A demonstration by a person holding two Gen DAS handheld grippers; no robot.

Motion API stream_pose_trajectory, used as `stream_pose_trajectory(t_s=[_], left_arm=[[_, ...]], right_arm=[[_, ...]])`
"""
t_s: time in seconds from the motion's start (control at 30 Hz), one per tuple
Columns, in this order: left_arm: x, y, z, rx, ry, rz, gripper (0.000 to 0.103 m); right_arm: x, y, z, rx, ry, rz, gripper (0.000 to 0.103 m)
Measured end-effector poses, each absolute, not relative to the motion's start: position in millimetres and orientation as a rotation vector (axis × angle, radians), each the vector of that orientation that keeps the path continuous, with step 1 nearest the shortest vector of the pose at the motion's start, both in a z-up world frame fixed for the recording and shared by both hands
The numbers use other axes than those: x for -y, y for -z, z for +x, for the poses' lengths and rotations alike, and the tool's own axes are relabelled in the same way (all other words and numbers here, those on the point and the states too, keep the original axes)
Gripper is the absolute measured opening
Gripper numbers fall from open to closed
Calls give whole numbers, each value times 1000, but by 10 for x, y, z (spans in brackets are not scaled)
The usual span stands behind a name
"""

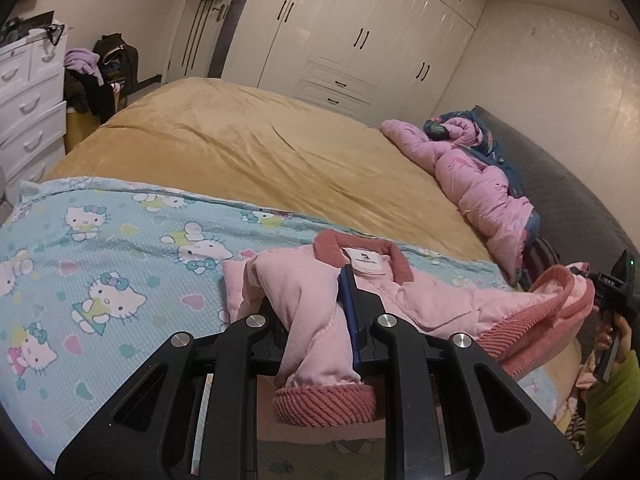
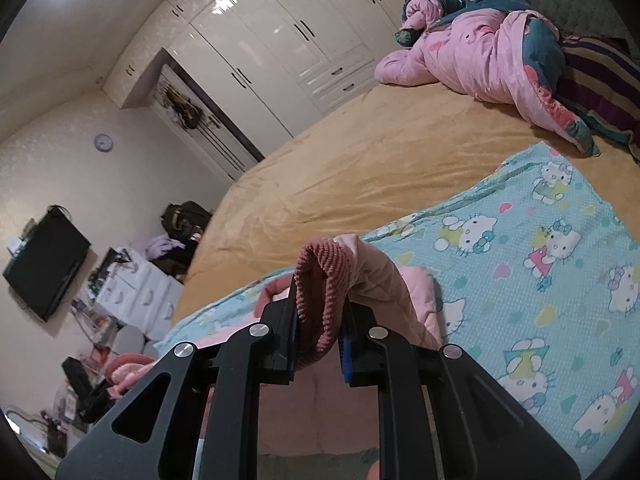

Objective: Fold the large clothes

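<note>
Both grippers are angled down toward the bed, each one clamped on the pink jacket. The left gripper is pinched tight on a sleeve, with the ribbed cuff dangling out underneath between the black arms. The right gripper is squeezed shut on the jacket's ribbed hem, which humps up over the fingertips. The jacket itself lies collar-up on the Hello Kitty blanket, which is spread over the tan bedding. At the left view's right edge, a hand in a green sleeve holds the other gripper's handle.
</note>
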State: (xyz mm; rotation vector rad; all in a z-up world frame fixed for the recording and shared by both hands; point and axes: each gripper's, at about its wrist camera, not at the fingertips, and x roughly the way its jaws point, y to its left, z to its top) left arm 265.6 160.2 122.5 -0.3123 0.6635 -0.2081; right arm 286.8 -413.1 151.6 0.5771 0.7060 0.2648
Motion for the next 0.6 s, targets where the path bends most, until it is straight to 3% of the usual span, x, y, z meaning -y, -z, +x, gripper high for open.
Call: stream_pose_trajectory(t_s=[0.6], left_arm=[[-1515, -832, 3087, -722, 157, -214, 12]], right_arm=[[4048, -969, 3618, -830, -217, 561, 15]])
